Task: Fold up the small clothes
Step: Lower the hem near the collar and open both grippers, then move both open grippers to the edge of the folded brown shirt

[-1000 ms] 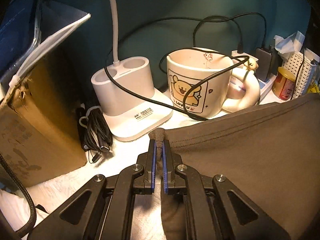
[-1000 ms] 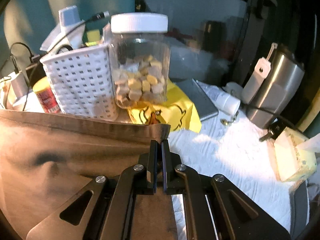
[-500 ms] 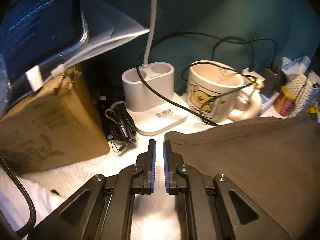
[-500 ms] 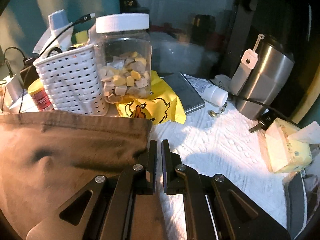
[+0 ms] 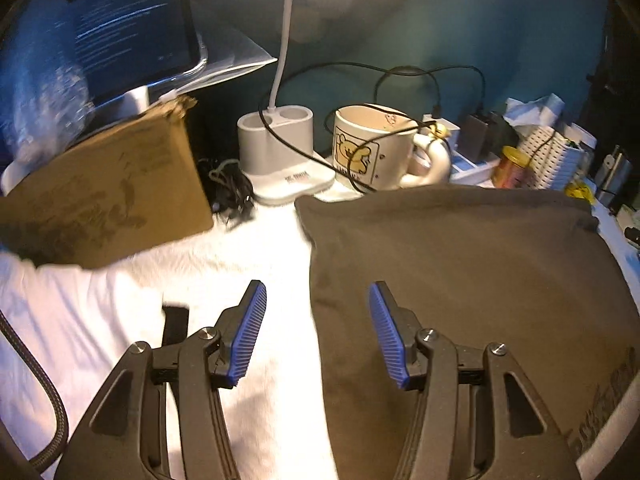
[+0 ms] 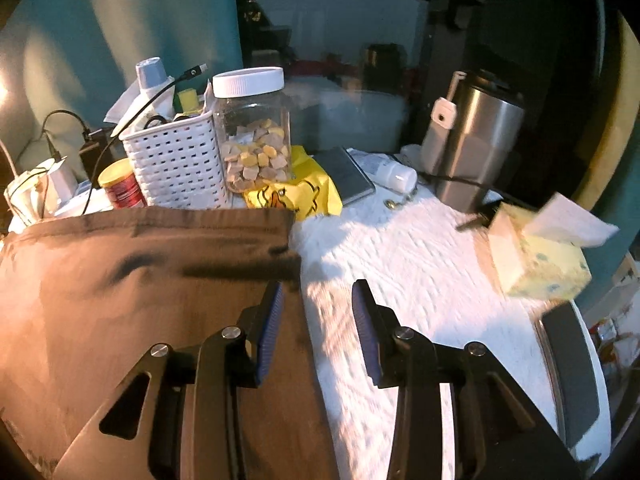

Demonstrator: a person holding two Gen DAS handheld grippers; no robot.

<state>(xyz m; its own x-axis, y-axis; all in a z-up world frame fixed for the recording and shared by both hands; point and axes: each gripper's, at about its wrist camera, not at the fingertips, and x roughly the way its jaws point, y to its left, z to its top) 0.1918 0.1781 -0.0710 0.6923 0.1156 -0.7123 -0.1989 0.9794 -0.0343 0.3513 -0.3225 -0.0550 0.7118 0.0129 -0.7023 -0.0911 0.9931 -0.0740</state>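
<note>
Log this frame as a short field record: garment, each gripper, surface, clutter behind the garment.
garment: brown garment, lying flat, held by neither gripper
left gripper: open, empty, astride the garment's left edge
right gripper: open, empty, astride the garment's right edge
surface: white textured cloth
behind garment, left view: cardboard box, white lamp base, bear mug
behind garment, right view: white basket, clear jar, steel tumbler, tissue box
</note>
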